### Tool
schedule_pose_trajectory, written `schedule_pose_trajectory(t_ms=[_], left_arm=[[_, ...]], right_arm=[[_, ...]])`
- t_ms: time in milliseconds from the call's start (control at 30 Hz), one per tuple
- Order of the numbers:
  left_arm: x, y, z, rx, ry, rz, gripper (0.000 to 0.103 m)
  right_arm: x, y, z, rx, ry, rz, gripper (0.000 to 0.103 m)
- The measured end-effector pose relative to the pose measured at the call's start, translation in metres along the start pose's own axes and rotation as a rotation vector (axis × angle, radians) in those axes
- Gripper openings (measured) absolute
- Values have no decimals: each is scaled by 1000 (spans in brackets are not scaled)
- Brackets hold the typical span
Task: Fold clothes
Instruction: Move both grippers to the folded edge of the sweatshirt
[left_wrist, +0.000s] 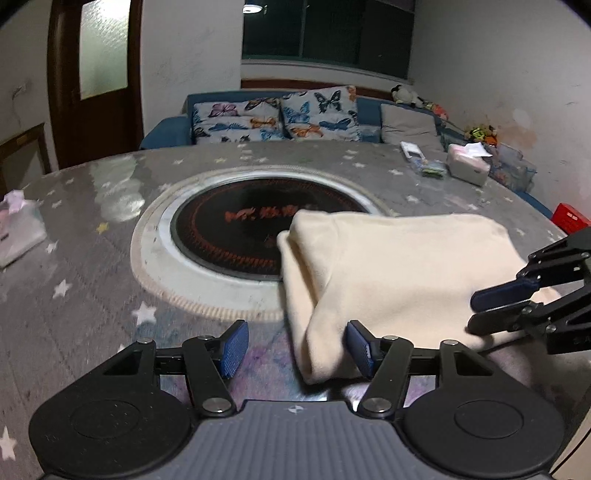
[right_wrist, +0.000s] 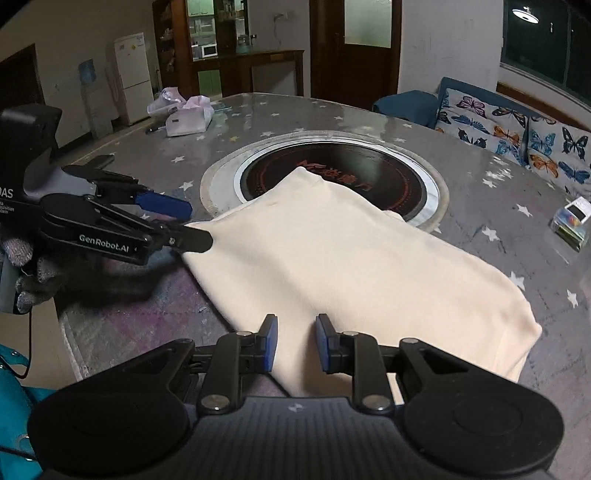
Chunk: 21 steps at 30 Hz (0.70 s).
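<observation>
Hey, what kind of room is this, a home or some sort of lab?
Most likely a home living and dining room: a sofa with butterfly cushions, a fridge in the back, and a table with a built-in round heater plate.

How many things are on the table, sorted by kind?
Cream garment: 1
Tissue packs: 2
Small boxes: 1
Grippers, left and right, both open: 2
Total: 6

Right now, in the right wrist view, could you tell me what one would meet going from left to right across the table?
Left gripper → pink tissue pack → round black cooktop with the cream garment lying over its near edge → small box of colourful items near the table's right edge.
</observation>
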<state>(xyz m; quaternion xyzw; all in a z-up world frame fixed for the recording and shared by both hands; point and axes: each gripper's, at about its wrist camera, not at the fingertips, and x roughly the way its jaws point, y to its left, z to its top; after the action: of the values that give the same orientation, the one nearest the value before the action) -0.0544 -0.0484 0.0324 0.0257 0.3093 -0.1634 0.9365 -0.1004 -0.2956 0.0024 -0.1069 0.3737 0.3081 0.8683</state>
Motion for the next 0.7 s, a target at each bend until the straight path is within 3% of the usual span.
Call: schedule_pose_trajectory(t_ms=[133,333,500,700], left_arm=[[0,-1,6,3,-14,-7,61],[28,-10,32,-1,-41,-55,59],[64,-15,45,-23,-2,-86,42],[93,-13,46,-32,42,-67,39]], right_arm=[[-14,-14,4,38,-36,-29,23],[-14,-62,11,143,-60,-167,23],[-5,-98,11,240,-57,-228,23],[3,-108,7,274,-58,-235,23]])
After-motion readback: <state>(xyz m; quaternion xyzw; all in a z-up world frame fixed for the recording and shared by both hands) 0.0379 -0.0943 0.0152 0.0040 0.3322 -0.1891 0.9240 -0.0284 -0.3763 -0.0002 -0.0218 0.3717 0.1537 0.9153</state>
